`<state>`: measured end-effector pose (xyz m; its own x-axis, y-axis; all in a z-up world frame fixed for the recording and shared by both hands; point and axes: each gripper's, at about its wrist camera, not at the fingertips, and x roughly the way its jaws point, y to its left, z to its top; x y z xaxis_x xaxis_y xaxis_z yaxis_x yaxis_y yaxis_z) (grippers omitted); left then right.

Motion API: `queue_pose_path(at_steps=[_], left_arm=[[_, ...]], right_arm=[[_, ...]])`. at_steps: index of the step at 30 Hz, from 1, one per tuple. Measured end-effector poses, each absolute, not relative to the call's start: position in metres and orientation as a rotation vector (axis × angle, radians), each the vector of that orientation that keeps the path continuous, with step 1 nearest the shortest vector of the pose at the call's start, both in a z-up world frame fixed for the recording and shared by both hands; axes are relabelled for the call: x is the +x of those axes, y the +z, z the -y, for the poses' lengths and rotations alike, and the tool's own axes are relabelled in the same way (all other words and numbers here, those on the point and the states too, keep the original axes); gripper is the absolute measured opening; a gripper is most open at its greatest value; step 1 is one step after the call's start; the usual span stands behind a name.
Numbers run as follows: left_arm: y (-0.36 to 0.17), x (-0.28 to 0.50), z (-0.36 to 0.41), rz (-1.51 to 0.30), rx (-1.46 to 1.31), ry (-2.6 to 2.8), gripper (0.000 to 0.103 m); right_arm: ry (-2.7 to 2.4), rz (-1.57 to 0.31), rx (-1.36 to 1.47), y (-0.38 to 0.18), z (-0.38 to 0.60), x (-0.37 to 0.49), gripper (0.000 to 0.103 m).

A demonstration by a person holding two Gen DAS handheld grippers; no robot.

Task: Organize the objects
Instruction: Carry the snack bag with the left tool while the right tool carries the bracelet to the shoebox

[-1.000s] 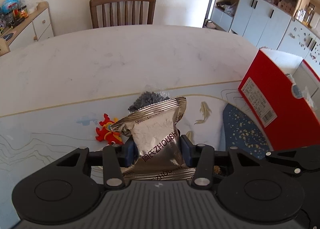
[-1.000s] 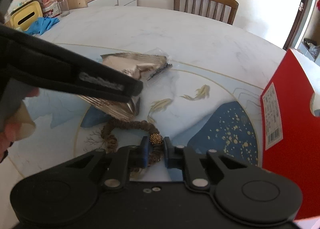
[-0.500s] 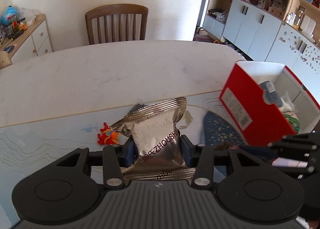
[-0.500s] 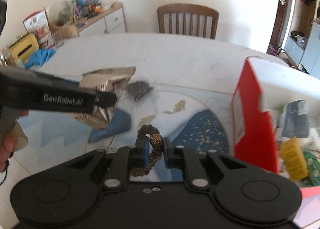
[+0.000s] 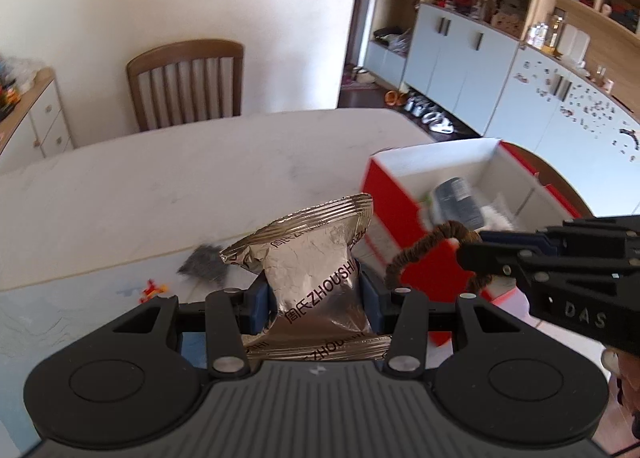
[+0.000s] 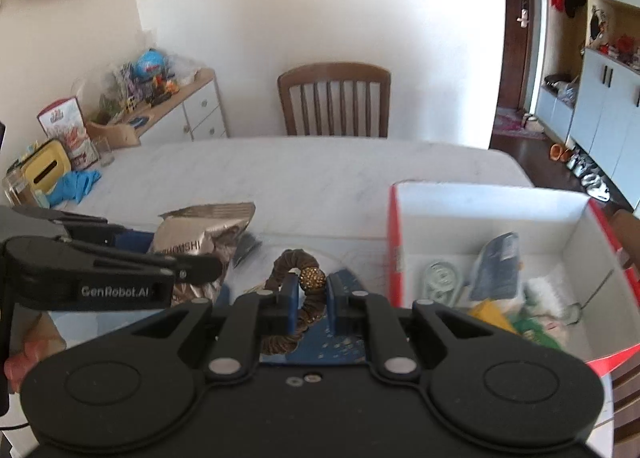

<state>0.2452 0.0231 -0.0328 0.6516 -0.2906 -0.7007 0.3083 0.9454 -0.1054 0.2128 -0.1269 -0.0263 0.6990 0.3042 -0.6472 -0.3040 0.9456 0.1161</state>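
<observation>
We hold the left gripper (image 5: 314,294) level above the surface (image 5: 168,186), clenched on a silver foil packet (image 5: 316,270) that stands upright between its blue pads, the crimped top edge fanning out ahead of the fingertips. Just to its right and slightly ahead, the right gripper (image 5: 472,246) reaches in sideways, its fingers pinching a brown hair scrunchie (image 5: 424,248) that loops out toward the packet.

From the right wrist view, our right gripper (image 6: 313,290) is closed on the scrunchie (image 6: 288,262) at its gold beaded ball, the loop arching up and left of the pads. The left gripper (image 6: 188,264) lies to its left with the packet (image 6: 200,234) beyond it. Ahead and right of the right gripper sits the open red box (image 6: 394,242), white inside, already holding several items. A small dark grey object (image 5: 204,266) lies on the surface ahead-left of the left gripper.
</observation>
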Motion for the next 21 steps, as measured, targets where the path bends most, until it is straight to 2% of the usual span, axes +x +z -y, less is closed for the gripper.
queue_pose_path(at_steps=[10,21], left_arm=[[-0.016,0.243,0.036,-0.758,0.065,-0.395,0.046],[-0.026,0.259,0.105,-0.781,0.109,-0.419,0.046]], right_arm=[[0.278,-0.658,0.019,-0.005,0.187,0.212,0.013],[0.191,-0.651,0.023,-0.009,0.262,0.224,0.013]])
